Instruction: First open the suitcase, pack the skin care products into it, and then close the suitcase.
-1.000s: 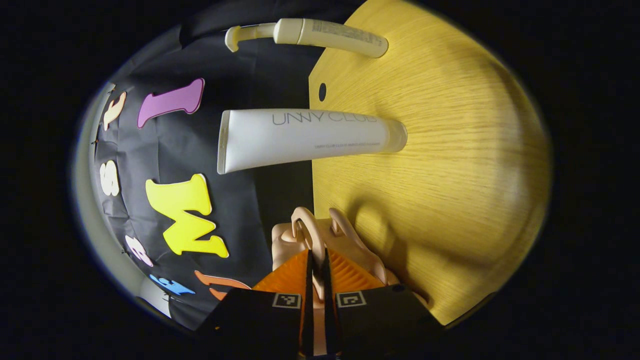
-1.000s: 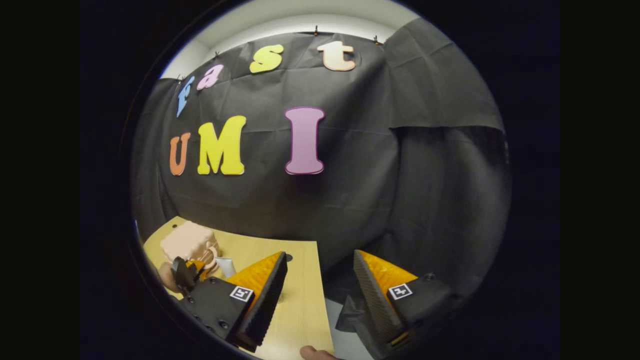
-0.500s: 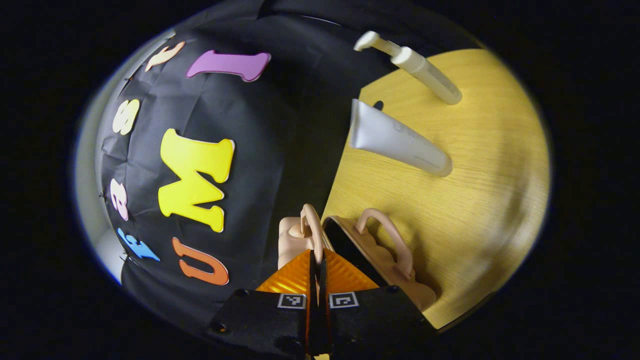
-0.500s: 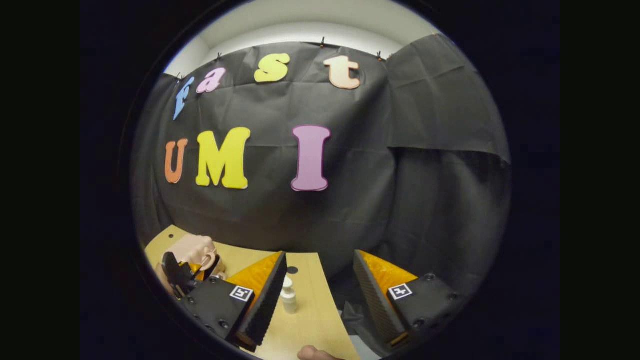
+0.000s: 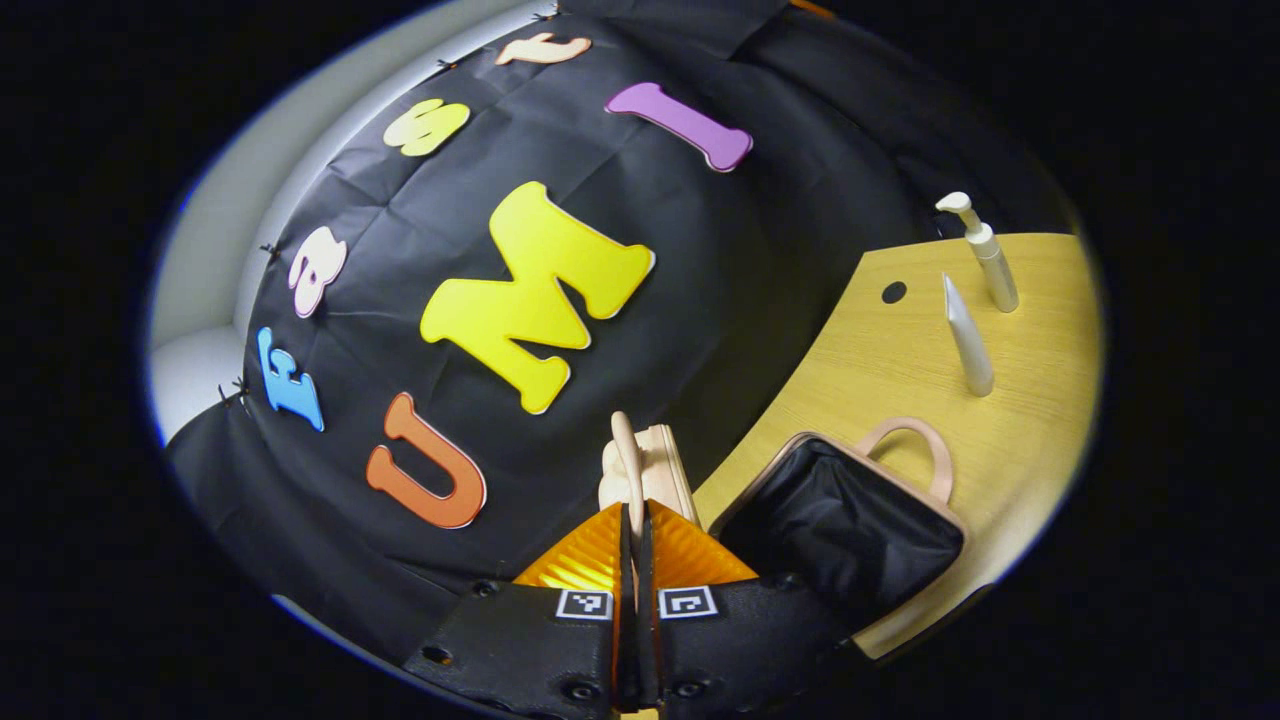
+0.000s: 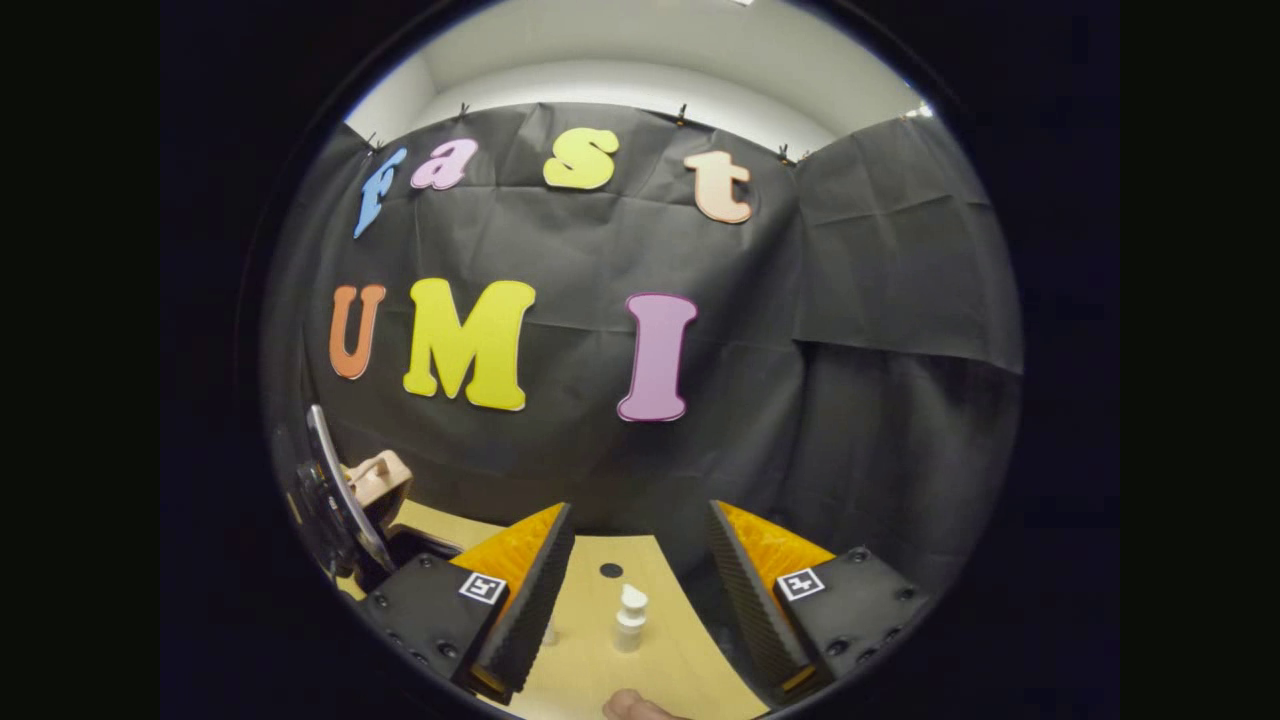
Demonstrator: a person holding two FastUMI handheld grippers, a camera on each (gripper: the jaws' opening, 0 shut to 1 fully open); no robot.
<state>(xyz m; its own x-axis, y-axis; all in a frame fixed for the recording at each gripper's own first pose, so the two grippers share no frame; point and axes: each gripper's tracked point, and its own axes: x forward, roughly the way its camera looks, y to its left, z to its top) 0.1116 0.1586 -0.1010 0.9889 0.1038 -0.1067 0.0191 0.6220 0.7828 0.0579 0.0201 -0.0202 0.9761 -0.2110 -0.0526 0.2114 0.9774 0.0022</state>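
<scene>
My left gripper (image 5: pixel 633 520): jaws pressed together on the lid handle (image 5: pixel 628 470) of the suitcase (image 5: pixel 850 530), which stands straight up out of the jaw tips. I'm holding the lid (image 5: pixel 650 475) raised by that handle so the case stays open. Just right of the jaws the bottom half lies on the surface (image 5: pixel 1010 420), black lining exposed, its own handle (image 5: pixel 915 445) on the far rim. Nothing visible inside it, so I judge opening is about done and packing not started.

Farther right of the jaws, beyond the case: white tube (image 5: pixel 968 335) standing cap-down, pump bottle (image 5: pixel 985 250) just behind it. Both upright, well apart from the case.

My right gripper (image 6: pixel 635 585): jaws wide, holding nothing. The pump bottle (image 6: pixel 629 618) sits between the jaws and a little ahead, so I read this as lining up for the first pick. Off to the left of these jaws, the raised lid (image 6: pixel 380 480).
</scene>
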